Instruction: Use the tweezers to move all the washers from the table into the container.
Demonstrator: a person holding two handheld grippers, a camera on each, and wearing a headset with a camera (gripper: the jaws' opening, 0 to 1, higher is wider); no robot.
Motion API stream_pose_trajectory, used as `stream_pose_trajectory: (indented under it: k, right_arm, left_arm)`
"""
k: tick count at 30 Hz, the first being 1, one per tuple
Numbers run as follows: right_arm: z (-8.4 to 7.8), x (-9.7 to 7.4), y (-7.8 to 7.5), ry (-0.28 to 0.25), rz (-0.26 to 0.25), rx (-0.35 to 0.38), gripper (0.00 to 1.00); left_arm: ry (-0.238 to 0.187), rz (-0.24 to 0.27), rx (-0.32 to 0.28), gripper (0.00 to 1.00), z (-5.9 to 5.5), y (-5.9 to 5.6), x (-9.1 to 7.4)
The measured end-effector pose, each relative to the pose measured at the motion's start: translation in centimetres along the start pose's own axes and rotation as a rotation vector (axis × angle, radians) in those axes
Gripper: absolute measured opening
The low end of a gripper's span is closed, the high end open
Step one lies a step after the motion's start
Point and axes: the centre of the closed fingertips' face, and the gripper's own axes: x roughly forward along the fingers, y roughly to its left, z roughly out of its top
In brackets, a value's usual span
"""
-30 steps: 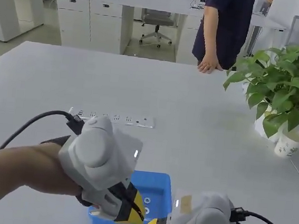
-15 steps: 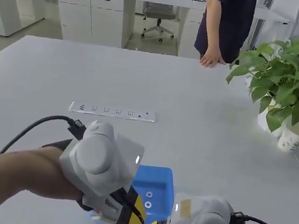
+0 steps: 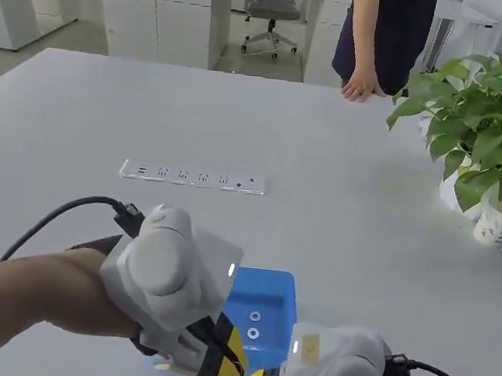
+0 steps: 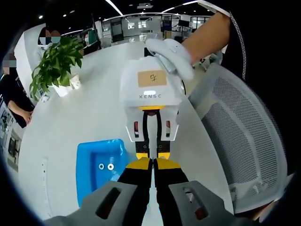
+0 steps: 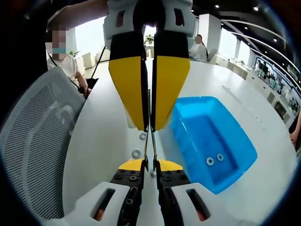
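1. The right gripper point(image 5: 143, 165) has its jaws pinched shut on one end of the tweezers point(image 5: 149, 143), just beside the container point(image 5: 197, 129).
2. The left gripper point(image 4: 153, 165) meets it tip to tip, jaws pressed shut on the same tweezers. This is likely a two-handed re-grip to seat the tool before the next pick. It isn't clear which end is the tweezers' tip.
3. Two loose washers point(image 5: 136, 153) lie on the table point(image 3: 107, 112) just beside the container, on the grippers' side, so the tool is held right over the remaining work.
4. Inside the container, two washers point(image 5: 210, 161) sit side by side on the floor, so the task looks partly done.
5. Beyond the container, well apart from it, there's a power strip point(image 3: 194, 177). Farther still are a plant point(image 3: 487, 95) and a person point(image 3: 386, 32) at the table's far edge.
6. Compared with 1.0 s ago, the whole head view has shifted, which is camera motion. The grippers stay tip to tip beside the container, and there are still two washers inside.
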Motion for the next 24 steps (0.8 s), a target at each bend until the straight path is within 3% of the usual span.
stream_pose_trajectory:
  k: [24]
  right_arm:
    - [-0.74, 0.20, -0.11, 0.007, 0.005, 0.011, 0.12]
  left_arm:
    - [-0.014, -0.013, -0.003, 0.05, 0.26, 0.17, 0.79]
